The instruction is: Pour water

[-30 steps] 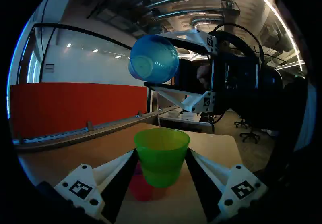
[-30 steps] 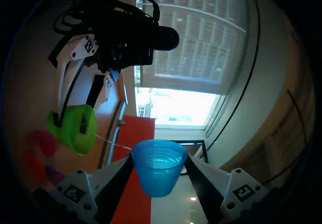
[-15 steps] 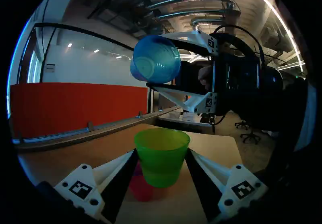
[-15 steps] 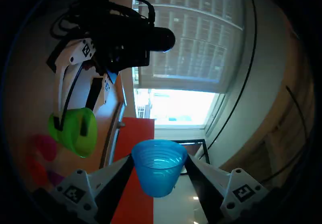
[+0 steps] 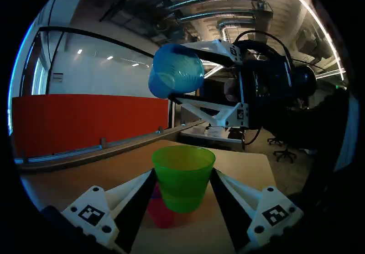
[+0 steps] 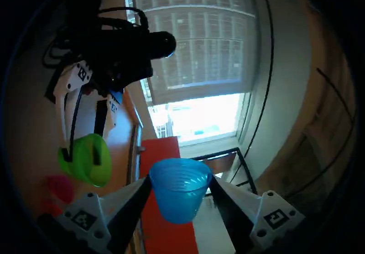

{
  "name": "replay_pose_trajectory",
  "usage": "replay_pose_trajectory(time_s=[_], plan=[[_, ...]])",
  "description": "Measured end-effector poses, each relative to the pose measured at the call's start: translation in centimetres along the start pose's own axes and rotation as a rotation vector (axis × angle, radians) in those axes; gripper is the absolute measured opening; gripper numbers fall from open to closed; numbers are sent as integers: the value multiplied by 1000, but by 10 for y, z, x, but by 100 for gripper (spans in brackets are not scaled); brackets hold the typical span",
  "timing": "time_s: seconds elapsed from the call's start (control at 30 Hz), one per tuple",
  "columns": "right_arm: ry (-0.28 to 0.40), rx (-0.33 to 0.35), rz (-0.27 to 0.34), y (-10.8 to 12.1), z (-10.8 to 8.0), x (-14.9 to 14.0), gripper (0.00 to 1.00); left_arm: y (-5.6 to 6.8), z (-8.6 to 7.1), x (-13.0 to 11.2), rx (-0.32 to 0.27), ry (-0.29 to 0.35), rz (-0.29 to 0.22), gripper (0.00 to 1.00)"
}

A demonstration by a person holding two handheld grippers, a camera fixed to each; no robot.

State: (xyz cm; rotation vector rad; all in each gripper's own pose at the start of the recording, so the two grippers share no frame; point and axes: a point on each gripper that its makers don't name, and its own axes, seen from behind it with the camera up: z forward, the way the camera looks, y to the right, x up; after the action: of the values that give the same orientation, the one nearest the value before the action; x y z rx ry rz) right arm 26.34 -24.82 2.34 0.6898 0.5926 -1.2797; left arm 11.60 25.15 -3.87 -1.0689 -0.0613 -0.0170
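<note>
- the left gripper point(image 5: 183, 176) pinched a green cup point(image 5: 183, 183) between its two white fingers, one pressed on each side of the wall just under the rim; the cup stood upright with its mouth open upward.
- the right gripper point(image 6: 180, 184) pinched a blue cup point(image 6: 179, 190) the same way, with both fingers tight on its sides and the ribbed inside of the cup facing the camera.
- in the left gripper view, the blue cup hung tilted in the air, above and a little beyond the green cup and well apart from it; a hand point(image 5: 230, 84) showed dimly behind the right gripper's fingers.
- i could not tell whether either cup held water.
- below the green cup lay a wooden table point(image 5: 109, 174); its far edge ran just beyond the cup, and a rail along its left side backed onto a red partition point(image 5: 86, 119).
- a pink cup point(image 5: 159, 210) sat on the table, low between the left gripper's fingers and partly hidden by the green cup.
- the left gripper view gave a ceiling with pipes point(image 5: 214, 0) and office chairs point(image 5: 283, 151) off to the right.
- the right gripper view, rolled to one side, gave instead a bright window point(image 6: 196, 117) with a blind point(image 6: 196, 39) above it, and the green cup side-on in the left gripper's fingers, with the pink cup near it on the table.
</note>
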Motion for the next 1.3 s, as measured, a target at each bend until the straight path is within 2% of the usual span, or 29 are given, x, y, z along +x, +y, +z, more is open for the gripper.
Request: replay_pose_trajectory(time_s=[0.4, 0.83, 1.3], plan=[[-3, 30, 283, -10, -8, -3, 91, -1, -1, 3, 6, 0, 7, 83], [13, 39, 583, -10, -17, 3, 91, -2, 0, 4, 12, -7, 12, 83], [20, 105, 1015, -15, -21, 13, 91, -2, -1, 7, 17, -13, 21, 83]])
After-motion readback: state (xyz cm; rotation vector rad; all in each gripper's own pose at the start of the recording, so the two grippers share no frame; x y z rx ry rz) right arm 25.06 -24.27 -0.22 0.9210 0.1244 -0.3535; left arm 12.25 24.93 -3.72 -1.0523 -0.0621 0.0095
